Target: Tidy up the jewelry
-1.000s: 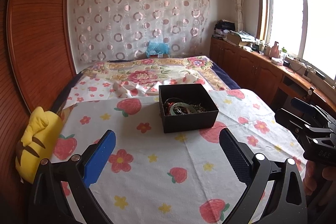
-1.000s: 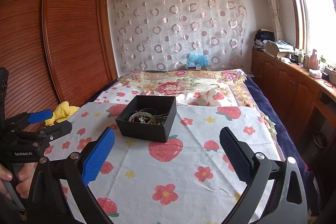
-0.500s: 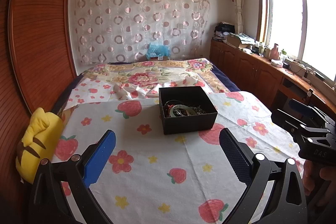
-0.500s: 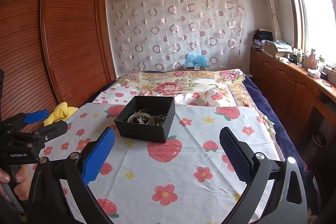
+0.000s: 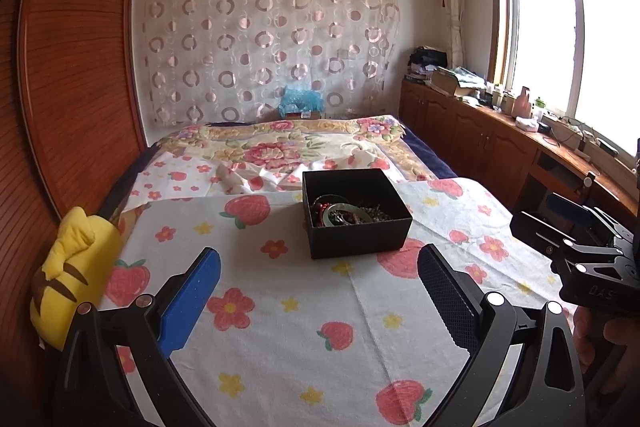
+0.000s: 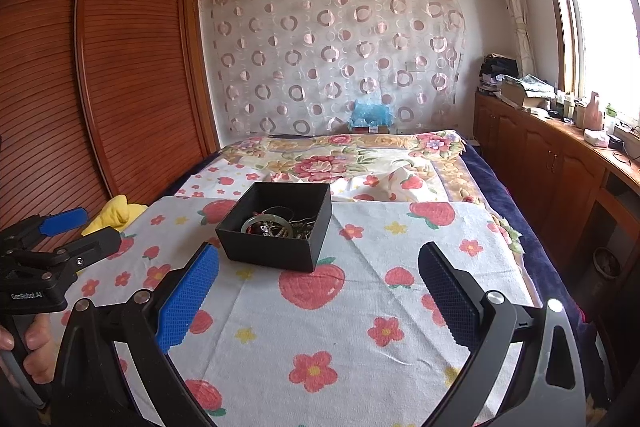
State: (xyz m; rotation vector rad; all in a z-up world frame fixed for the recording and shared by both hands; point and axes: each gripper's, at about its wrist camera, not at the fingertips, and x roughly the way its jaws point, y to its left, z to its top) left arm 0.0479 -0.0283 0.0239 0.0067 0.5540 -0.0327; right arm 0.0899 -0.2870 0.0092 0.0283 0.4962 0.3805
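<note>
Left wrist view
Left gripper (image 5: 318, 297): spread wide, grasping nothing, hanging over the cloth (image 5: 280, 339).
Box (image 5: 356, 213): black, lidless, on the strawberry-and-flower cloth, ahead of the blue pads and a little right of centre, apart from them.
Jewelry (image 5: 348, 215): tangled heap inside the box; 1 pale green bangle (image 5: 345, 214) lies on top, with dark red beads and chains beside it.
Right gripper (image 5: 576, 247): at the right edge, seen side-on, right of the box and clear of it; from this view its opening cannot be judged.
Hand (image 5: 612, 337): fingers wrapped on that tool's handle, lower right.
Toy (image 5: 76, 271): yellow plush at the bed's left edge, against the wooden wardrobe (image 5: 76, 67).

Right wrist view
Right gripper (image 6: 318, 297): 2 fingers wide apart, empty, above the cloth (image 6: 340, 327).
Box (image 6: 280, 227): ahead and left of centre, turned corner-on, not touching either pad.
Jewelry (image 6: 276, 227): inside the box, a ring-shaped bangle (image 6: 260, 223) among beads and chains.
Left gripper (image 6: 60, 235): at the left edge, left of the box, fingers parted, holding nothing.
Hand (image 6: 34, 347): gripping its handle, lower left.
Toy (image 6: 116, 213): behind the left gripper.
</note>
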